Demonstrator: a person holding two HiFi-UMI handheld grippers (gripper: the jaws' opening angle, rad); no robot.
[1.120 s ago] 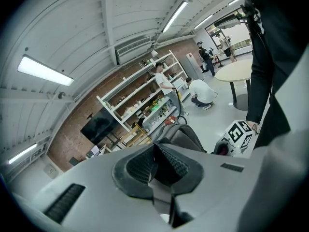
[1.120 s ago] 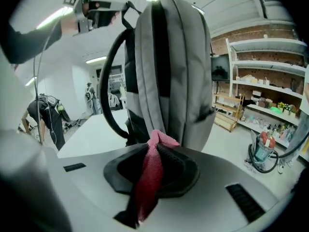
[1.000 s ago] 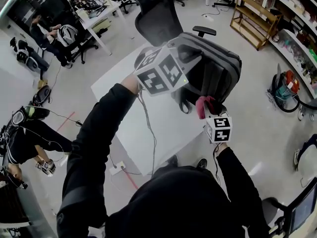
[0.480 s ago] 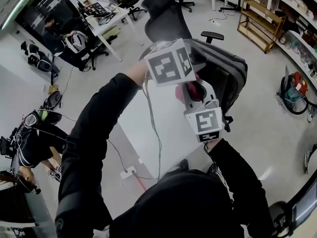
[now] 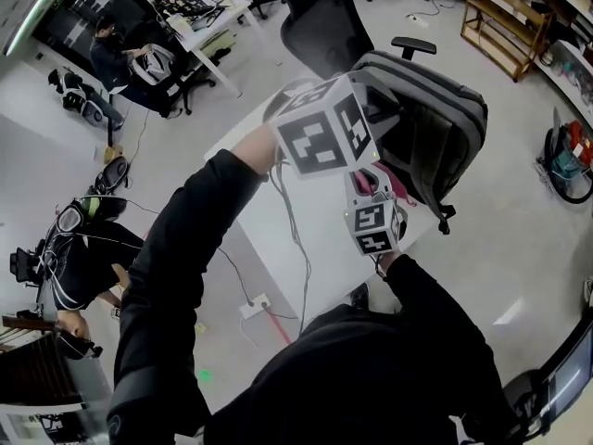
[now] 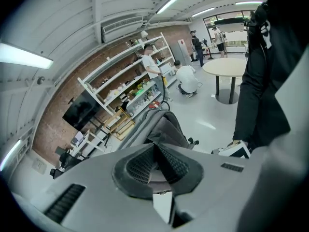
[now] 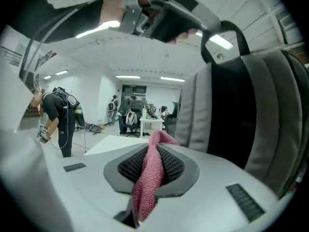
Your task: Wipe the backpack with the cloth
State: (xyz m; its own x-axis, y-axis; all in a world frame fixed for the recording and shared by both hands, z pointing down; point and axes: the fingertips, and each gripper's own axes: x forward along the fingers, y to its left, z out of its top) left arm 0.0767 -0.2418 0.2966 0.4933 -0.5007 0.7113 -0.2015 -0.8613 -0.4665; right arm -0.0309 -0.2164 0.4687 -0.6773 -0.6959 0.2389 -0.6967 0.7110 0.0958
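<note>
Holding: our right tool [image 7: 153, 153] pinches a pink cloth [image 7: 148, 178] between nearly closed jaws, and the cloth's end sticks out past the tips.
Left tool [image 6: 155, 151]: jaws pressed fully together at the top of the grey backpack [image 5: 435, 128], on its fabric as far as we can see.
Backpack: upright on the far right corner of the white desk [image 5: 324, 262], with a black office chair [image 5: 324, 17] just beyond it.
Cloth position: just beside the backpack's near left face; we cannot tell whether it touches.
Tools together: the right tool sits just nearer us than the left tool, both over the desk.
</note>
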